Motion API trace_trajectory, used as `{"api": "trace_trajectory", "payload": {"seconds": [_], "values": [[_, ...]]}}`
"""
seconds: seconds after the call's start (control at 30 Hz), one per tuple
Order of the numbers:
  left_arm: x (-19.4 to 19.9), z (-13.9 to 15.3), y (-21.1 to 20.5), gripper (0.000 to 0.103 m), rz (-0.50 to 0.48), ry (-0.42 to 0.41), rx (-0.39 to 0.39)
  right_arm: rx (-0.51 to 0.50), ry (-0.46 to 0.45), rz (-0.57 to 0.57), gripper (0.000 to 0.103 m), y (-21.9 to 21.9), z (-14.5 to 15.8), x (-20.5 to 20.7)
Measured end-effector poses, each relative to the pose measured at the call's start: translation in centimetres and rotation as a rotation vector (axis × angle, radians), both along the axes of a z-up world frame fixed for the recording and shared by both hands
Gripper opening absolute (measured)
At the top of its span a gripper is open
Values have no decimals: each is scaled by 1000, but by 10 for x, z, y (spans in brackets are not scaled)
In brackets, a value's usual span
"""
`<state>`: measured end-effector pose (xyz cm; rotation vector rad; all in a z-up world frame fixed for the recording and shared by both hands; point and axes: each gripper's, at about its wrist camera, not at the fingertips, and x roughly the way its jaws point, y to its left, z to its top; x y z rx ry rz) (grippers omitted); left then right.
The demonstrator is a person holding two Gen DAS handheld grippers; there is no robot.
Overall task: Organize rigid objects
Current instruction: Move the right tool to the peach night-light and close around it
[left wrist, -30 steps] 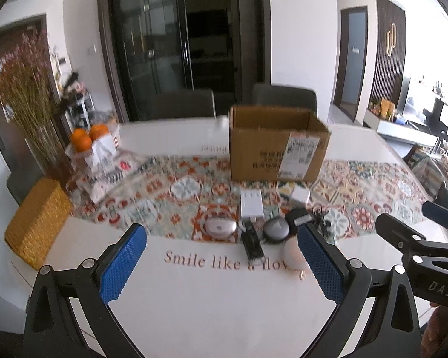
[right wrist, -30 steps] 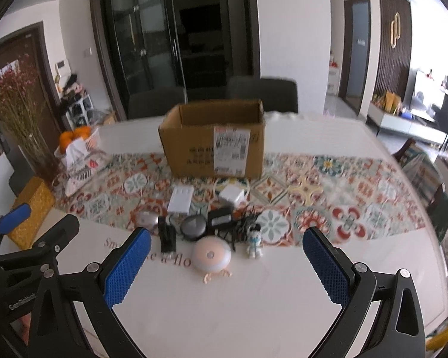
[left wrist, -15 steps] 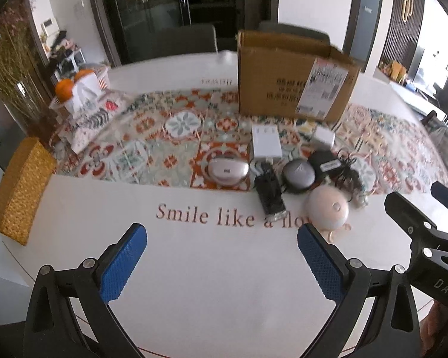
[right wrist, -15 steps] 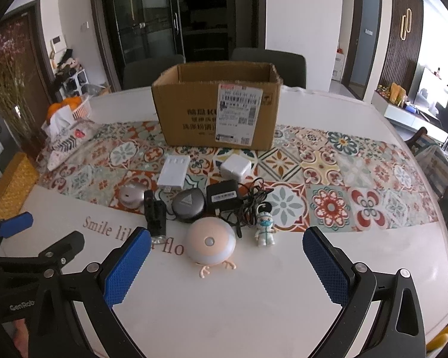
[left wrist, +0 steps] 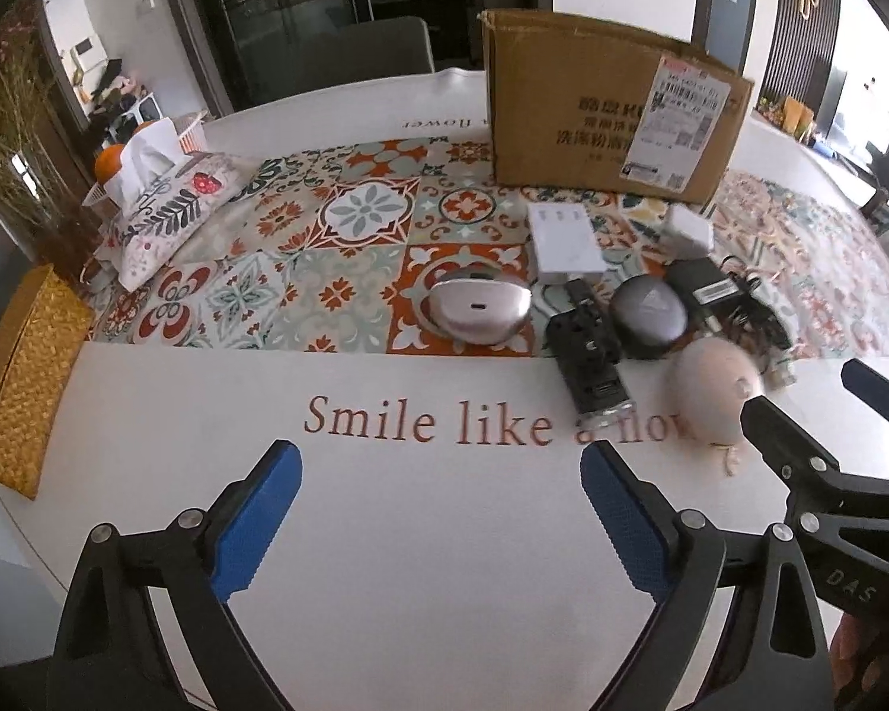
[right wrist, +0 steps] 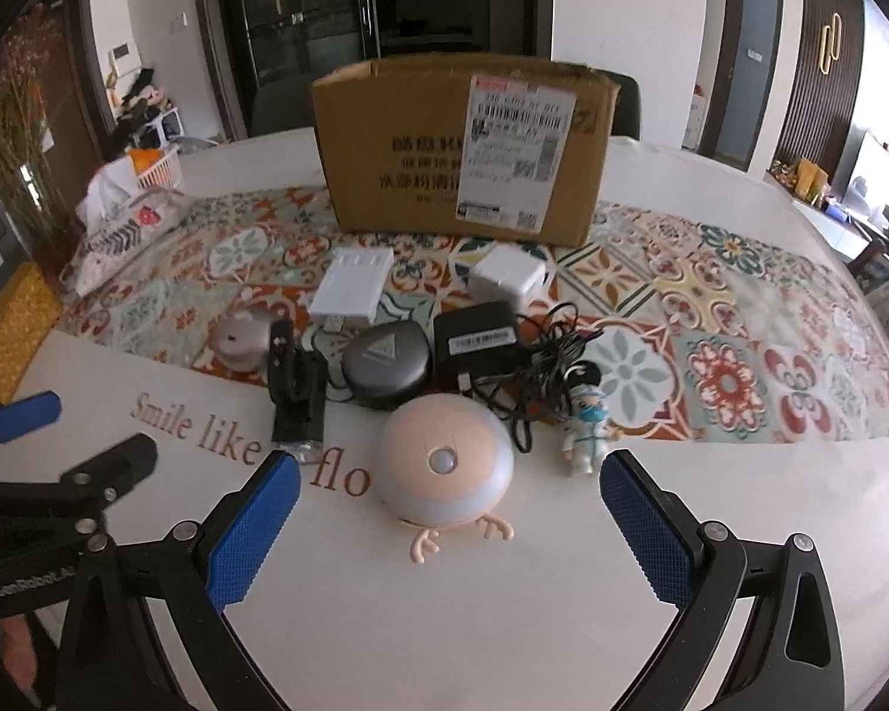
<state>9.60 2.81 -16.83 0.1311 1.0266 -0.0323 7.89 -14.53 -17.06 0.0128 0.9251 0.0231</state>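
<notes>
Can't see inside the cardboard box from here, its front wall blocks whatever's in there, and the print on the shipping label is too smeared to read. The right claw covers the end of the lettering on the surface and part of the round pink lamp. The yellow woven basket gets chopped off at the left edge. Cable tangle is just a dark knot.

Both the left gripper and the right gripper are black angular frames with round silver screws at the joints. Their fingers carry blue pads with a fine dimpled texture. White lettering marks the frames.
</notes>
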Motion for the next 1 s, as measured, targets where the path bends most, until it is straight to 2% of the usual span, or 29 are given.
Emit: {"api": "trace_trajectory", "payload": {"seconds": [0.3,0.47,0.63,0.97,1.0], "values": [[12,-27,6,96,-27,7,40,-2,19,-12,96,8,-37,15],[18,-38,7,96,-46,8,44,-18,9,-17,94,10,-46,18],[19,-45,7,96,-57,11,55,-13,19,-18,88,11,-58,25],[21,-50,9,96,-65,-9,55,-25,10,-26,82,13,-65,30],[21,-50,9,96,-66,-10,49,-23,7,-28,79,12,-65,29]]}}
